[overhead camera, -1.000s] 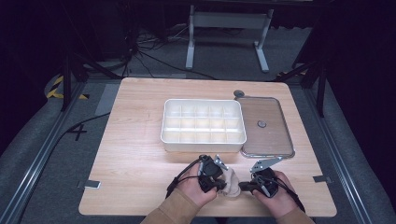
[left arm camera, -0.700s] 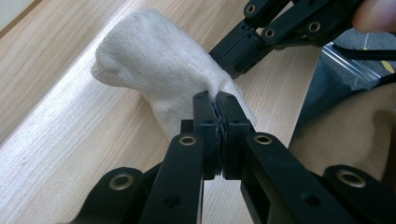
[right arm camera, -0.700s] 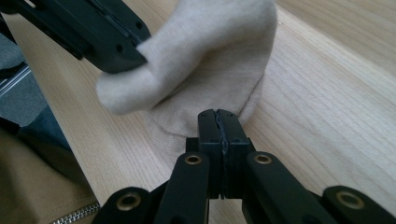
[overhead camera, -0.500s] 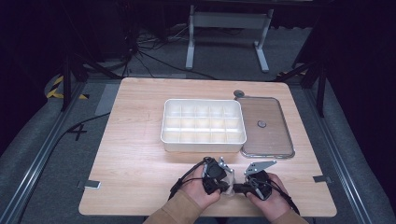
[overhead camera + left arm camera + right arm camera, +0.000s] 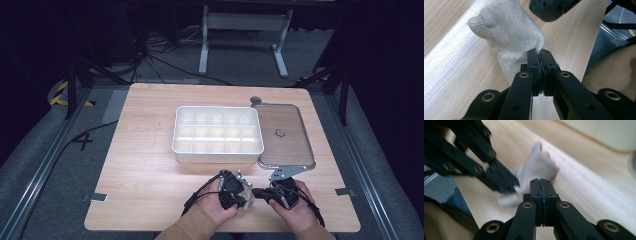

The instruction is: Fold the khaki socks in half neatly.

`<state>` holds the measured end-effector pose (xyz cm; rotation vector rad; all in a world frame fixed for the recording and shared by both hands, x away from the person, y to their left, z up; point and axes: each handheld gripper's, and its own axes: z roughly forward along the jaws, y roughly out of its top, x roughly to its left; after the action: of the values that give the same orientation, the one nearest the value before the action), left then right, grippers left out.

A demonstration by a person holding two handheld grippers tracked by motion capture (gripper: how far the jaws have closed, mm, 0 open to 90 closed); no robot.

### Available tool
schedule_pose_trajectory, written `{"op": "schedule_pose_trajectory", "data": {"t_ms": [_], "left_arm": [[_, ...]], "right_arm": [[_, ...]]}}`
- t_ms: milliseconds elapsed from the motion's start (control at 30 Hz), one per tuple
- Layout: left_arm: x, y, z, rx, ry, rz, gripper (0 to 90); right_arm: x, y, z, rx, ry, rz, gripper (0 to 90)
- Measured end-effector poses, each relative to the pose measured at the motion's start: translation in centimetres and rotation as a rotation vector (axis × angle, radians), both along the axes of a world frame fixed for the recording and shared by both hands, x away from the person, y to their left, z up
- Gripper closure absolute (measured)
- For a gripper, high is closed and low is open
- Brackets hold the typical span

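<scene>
A white knitted sock (image 5: 509, 37) lies bunched on the wooden table (image 5: 150, 165) near its front edge. My left gripper (image 5: 539, 52) is shut on the sock's edge, with fabric pinched between its pads. In the high view the left gripper (image 5: 244, 200) and the right gripper (image 5: 257, 191) meet tip to tip over the sock (image 5: 247, 207). My right gripper (image 5: 540, 181) has its jaws pressed together, its tips right against the sock (image 5: 537, 165). No fabric shows between them. The left gripper (image 5: 504, 182) holds the sock from the left there.
A white compartment tray (image 5: 217, 150) stands in the middle of the table, just beyond the hands. To its right lies a metal-rimmed glass lid (image 5: 290, 150) with a knob. A small round object (image 5: 256, 100) sits behind the lid.
The two grippers have drawn slightly closer together, and less of the sock shows between the hands. Tray and lid have not moved.
</scene>
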<state>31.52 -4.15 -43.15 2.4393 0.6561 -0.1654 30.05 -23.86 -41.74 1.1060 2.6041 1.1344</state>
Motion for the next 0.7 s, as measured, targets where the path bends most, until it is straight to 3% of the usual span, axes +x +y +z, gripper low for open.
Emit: {"op": "schedule_pose_trajectory", "data": {"t_ms": [133,300,333,500,633,700], "left_arm": [[-0.1,-0.2,-0.1,-0.001,-0.012,-0.007,87.3],[-0.1,-0.1,0.2,0.012,-0.007,-0.017,86.5],[-0.2,-0.1,0.0,-0.015,-0.013,-0.006,86.1],[-0.3,0.2,0.4,-0.060,-0.002,-0.025,78.2],[-0.3,1.1,1.5,-0.104,-0.025,-0.008,78.0],[-0.1,1.2,1.5,-0.093,0.009,-0.004,77.8]], "right_arm": [[0.4,0.9,0.2,0.042,-0.010,0.015,90.0],[0.8,1.1,-0.3,0.051,-0.004,-0.002,90.0],[0.9,1.0,-0.5,0.043,0.000,-0.009,90.0],[1.1,0.9,-1.9,0.009,0.035,-0.029,89.9],[1.0,0.9,-1.9,0.000,0.034,-0.028,89.9],[0.9,0.9,-1.9,-0.003,0.032,-0.029,89.9]]}}
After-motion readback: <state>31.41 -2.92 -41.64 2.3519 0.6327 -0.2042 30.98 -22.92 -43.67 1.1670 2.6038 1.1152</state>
